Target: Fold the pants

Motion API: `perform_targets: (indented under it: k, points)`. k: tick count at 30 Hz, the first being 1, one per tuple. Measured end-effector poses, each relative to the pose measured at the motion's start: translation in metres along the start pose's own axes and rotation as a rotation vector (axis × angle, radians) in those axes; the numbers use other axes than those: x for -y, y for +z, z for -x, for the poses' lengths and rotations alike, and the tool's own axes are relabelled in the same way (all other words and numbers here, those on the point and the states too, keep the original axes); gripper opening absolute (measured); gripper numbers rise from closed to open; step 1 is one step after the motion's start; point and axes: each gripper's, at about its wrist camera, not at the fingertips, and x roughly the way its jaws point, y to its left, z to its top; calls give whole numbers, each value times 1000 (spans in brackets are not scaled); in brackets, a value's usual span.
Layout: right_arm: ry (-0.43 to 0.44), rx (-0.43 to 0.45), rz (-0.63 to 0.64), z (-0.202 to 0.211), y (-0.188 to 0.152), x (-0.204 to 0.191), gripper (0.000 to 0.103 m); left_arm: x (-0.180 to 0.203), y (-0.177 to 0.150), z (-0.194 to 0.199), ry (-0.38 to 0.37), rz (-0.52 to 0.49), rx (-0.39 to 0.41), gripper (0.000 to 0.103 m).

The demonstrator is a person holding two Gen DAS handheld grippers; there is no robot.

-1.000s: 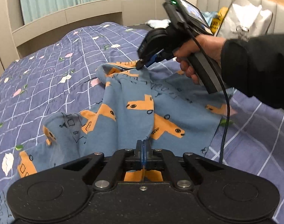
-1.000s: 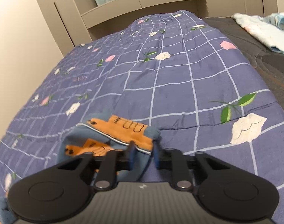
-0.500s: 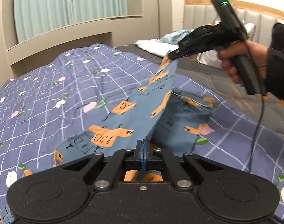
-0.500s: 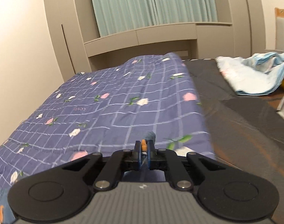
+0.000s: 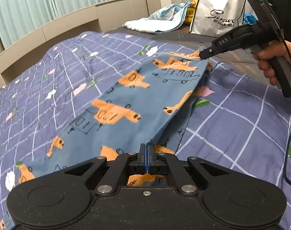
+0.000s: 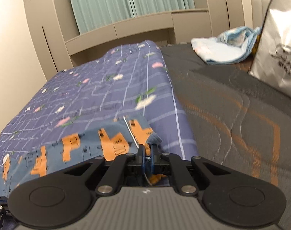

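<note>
Pants [image 5: 130,103], blue with an orange vehicle print, lie stretched across the purple grid-pattern quilt [image 5: 55,72] on the bed, running from the near edge toward the quilt's far right edge, where the bare dark mattress [image 6: 231,99] begins. Left gripper [image 5: 146,153]: jaws closed flat together, pinching an edge of the pants at the near end; the cloth rises to the fingertips in a ridge and orange fabric shows beneath the jaw housing. Right gripper [image 5: 202,54]: seen from the left wrist camera, its tip is clamped on the far end of the pants at a white-piped hem, held slightly above the quilt. From the right wrist view, right gripper [image 6: 147,154] jaws are nearly closed with bunched blue and orange fabric and the white piping caught between them. The fabric between the two grippers is lifted off the quilt along its right side, with a second layer visible underneath. Right hand [image 5: 273,57] wraps the handle. A white shopping bag [image 5: 218,13] and a crumpled light blue cloth [image 5: 160,22] sit on the mattress toward the headboard.
</note>
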Motion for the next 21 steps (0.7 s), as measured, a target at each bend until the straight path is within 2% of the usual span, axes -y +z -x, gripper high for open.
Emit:
perform_targets:
  k: [10, 13, 15, 16, 18, 19, 20, 21]
  points:
    - [-22, -17, 39, 0, -9, -5, 7, 3, -2, 0, -18, 10, -6, 0]
    - [-35, -27, 66, -4, -11, -8, 9, 1, -2, 0, -46, 45, -12, 7]
    - [-38, -35, 64, -5, -12, -8, 12, -2, -3, 5, -63, 81, 5, 24]
    - [-37, -34, 63, -3, -12, -8, 16, -4, -3, 10, -73, 98, 20, 27]
    - [-41, -31, 66, 0, -13, -9, 37, -5, -4, 18, -72, 122, 48, 41]
    - [-48, -25, 70, 2, -14, -11, 53, -7, -4, 24, -58, 140, 63, 55]
    - [-51, -20, 75, 4, -14, -13, 60, -9, -5, 28, -42, 158, 75, 66]
    - [-52, -15, 82, 6, -13, -16, 62, -12, -5, 34, -28, 179, 88, 73]
